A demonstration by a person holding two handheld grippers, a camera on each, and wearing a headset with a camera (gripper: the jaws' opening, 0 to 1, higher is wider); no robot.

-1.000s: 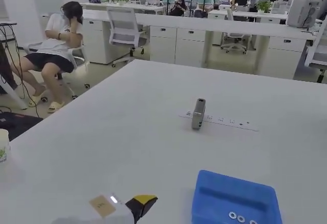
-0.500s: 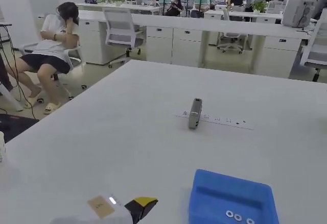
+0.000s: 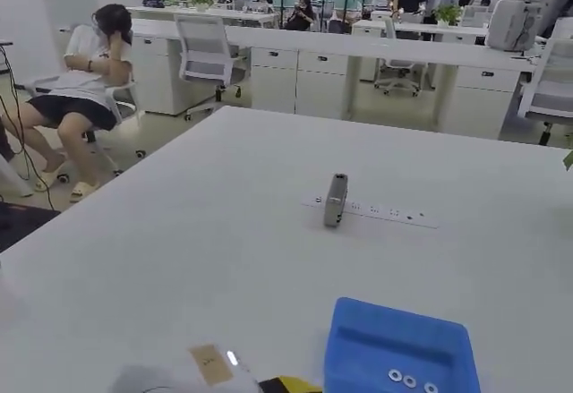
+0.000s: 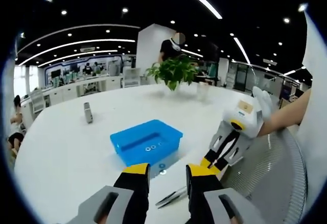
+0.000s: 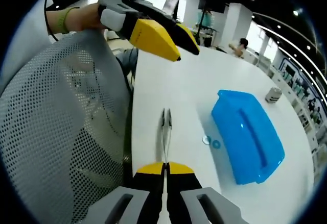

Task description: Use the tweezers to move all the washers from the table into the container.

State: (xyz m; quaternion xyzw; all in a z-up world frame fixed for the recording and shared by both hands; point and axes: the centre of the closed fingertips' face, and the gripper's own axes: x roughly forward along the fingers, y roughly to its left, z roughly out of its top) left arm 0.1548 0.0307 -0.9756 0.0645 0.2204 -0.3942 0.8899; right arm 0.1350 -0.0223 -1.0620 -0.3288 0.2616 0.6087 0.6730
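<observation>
Two loose washers: flat on the white table, side by side, just beside the long wall of the container and outside it. In the left gripper view I see them as a small pale spot just ahead of my jaws.
Container: blue open-topped tray, upright on the table. It sits low and right in the head view.
Stored washers: three in a short row on the container floor, towards the edge nearest me.
Tweezers: thin metal pair, running straight ahead of the right jaws with the tips pointing away. They are near the loose washers but not touching them.
Right gripper: yellow tips pressed together with no gap. The rear end of the tweezers runs into the seam, so I read it as pinching the tweezers.
Left gripper: jaws parted with a clear gap and nothing held. It is over the table, and I see the tweezers through the gap. In the right gripper view it hangs at the top, above the table edge.
Head-view gripper: one yellow tip at the bottom edge, left of the container. I cannot tell which side it is.
Grey device: on a white power strip mid-table, well apart from the container.
Mesh chair back: beside the near table edge.
Seated person: far left, well apart from the table.
</observation>
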